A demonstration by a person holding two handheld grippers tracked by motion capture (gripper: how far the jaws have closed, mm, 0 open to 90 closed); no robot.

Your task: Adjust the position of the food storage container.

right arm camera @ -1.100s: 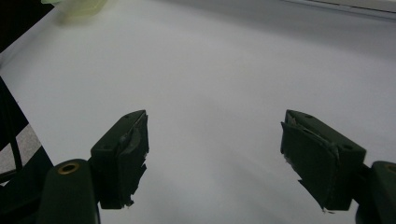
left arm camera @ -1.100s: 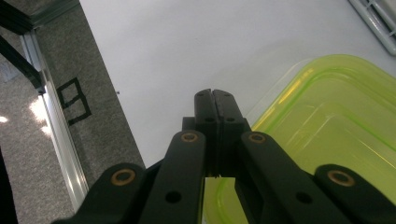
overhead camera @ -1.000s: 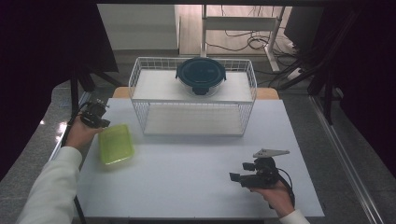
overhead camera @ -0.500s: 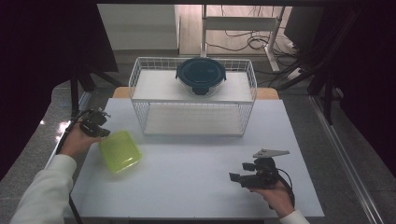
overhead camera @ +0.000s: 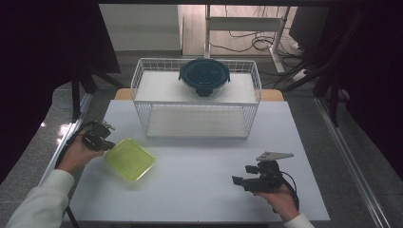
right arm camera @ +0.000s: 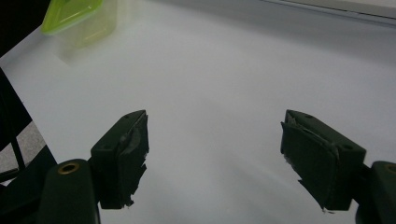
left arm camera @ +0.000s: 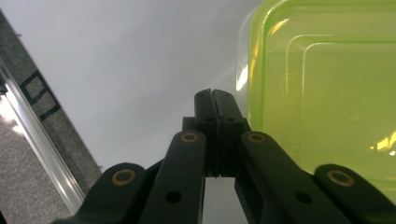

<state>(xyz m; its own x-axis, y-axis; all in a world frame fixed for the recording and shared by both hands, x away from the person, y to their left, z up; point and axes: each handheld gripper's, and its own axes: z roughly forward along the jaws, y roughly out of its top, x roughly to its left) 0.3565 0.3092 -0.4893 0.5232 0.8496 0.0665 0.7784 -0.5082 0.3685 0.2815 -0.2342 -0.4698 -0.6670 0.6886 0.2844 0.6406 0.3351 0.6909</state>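
Note:
A lime-green plastic container (overhead camera: pixel 129 159) lies on the white table (overhead camera: pixel 199 199), turned cornerwise. My left gripper (overhead camera: pixel 105 144) is shut, with nothing between its jaws, right at the container's left corner. In the left gripper view the closed tips (left arm camera: pixel 213 93) sit beside the container's (left arm camera: pixel 322 84) rounded edge; whether they touch it is unclear. My right gripper (overhead camera: pixel 236 180) rests at the near right of the table, pointing left, open and empty. In the right gripper view its jaws (right arm camera: pixel 215 154) stand wide over bare table, with the green container (right arm camera: pixel 77 16) far off at upper left.
A white wire rack (overhead camera: pixel 142 111) stands at the back middle of the table. A dark round lidded container (overhead camera: pixel 204 76) sits on its top shelf. The table's left edge and a metal rail (left arm camera: pixel 37 144) run close to my left gripper.
My left hand has come toward the near side. The green container has slid right and nearer and has turned to a diamond pose. The right gripper has stayed put.

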